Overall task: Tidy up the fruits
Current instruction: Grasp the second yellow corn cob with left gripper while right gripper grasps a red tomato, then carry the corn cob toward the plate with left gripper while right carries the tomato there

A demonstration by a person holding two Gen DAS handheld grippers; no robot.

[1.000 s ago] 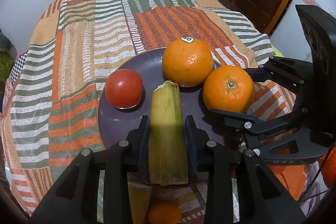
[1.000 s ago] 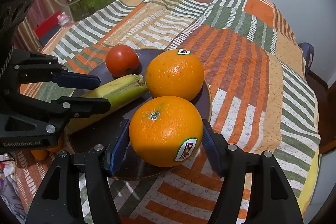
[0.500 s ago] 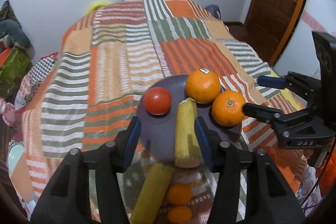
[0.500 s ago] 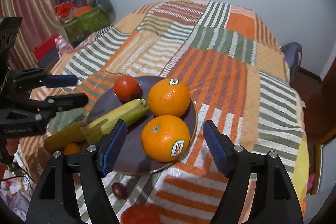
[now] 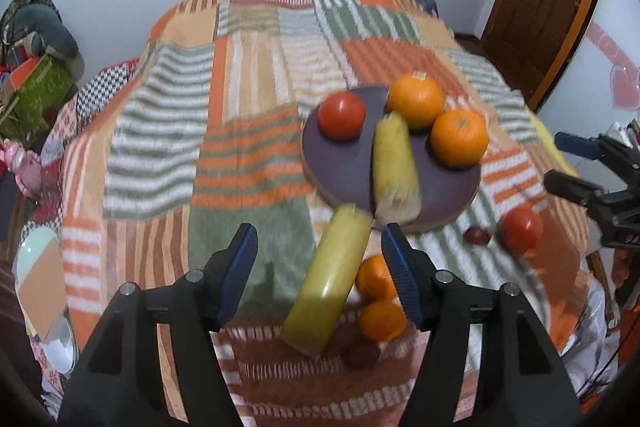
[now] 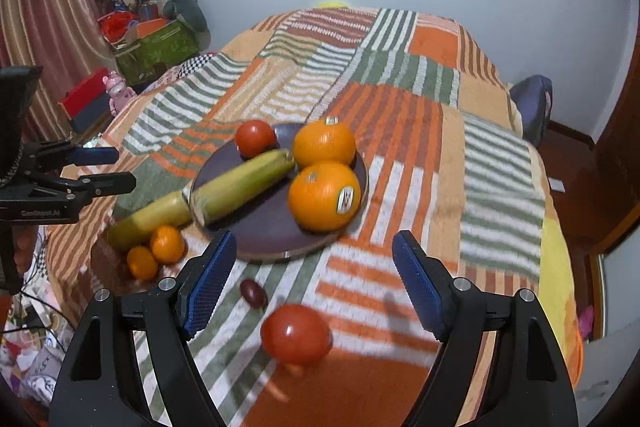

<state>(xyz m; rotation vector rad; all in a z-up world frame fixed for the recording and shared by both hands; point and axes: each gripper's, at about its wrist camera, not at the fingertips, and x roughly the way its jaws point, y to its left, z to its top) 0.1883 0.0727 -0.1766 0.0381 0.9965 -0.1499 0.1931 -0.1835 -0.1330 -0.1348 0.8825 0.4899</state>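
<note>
Fruits lying on purple plate (image 6: pixel 256 239) atop striped bedspread (image 5: pixel 168 147): two oranges (image 6: pixel 325 195), tomato (image 6: pixel 255 137), corn cob (image 6: pixel 244 187). Sitting beyond both grippers' jaws, left gripper (image 5: pixel 316 267) and right gripper (image 6: pixel 308 275) gaping wide, gripping nothing.

Both wrist views look down from above, fairly near, sharing the plate (image 5: pixel 352 167) (image 6: pixel 280 235) ahead; left view seems blurred.

left claw (image 6: pixel 94 169) body lettering (blurred), unreadable stickers
</note>
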